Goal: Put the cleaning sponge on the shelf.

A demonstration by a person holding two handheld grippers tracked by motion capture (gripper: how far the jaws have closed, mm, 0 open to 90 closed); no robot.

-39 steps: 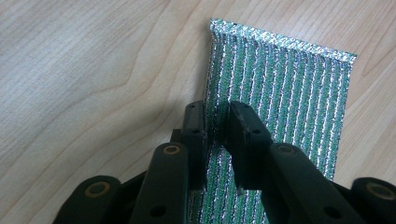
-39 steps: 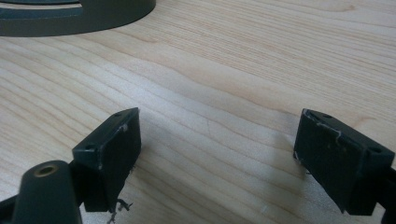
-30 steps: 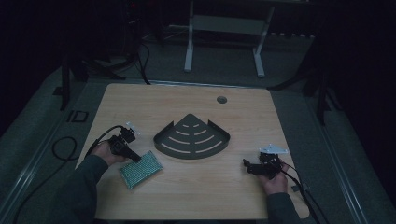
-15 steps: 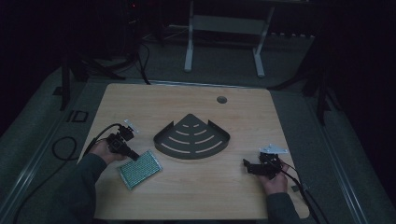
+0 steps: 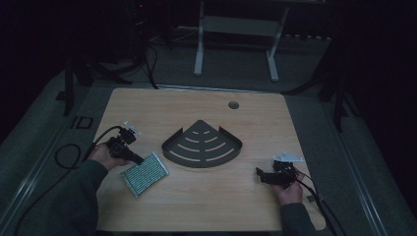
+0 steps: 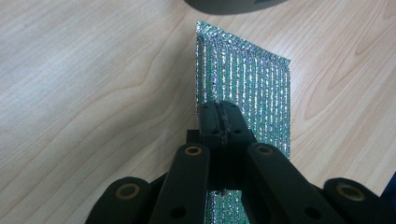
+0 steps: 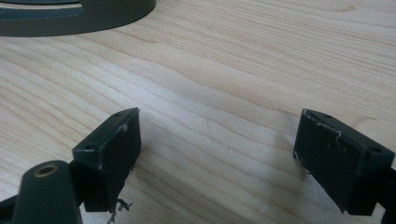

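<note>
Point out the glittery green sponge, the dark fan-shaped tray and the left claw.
Glittery green sponge (image 6: 243, 88): left gripper view, its ribbed top face.
Dark fan-shaped tray (image 5: 202, 147): high view, slotted floor.
Left claw (image 6: 219, 122): left gripper view, shut tips.

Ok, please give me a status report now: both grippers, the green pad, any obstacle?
Left gripper shut on green pad. Right gripper open, holding nothing. Dark tray beside pad, apart.

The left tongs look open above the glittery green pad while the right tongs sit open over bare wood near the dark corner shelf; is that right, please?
Not quite: the left tongs are shut on the glittery green pad, as the left gripper view shows, its jaws pressed together on the pad's edge. The rest holds: the right tongs sit open over bare wood near the dark corner shelf.
</note>
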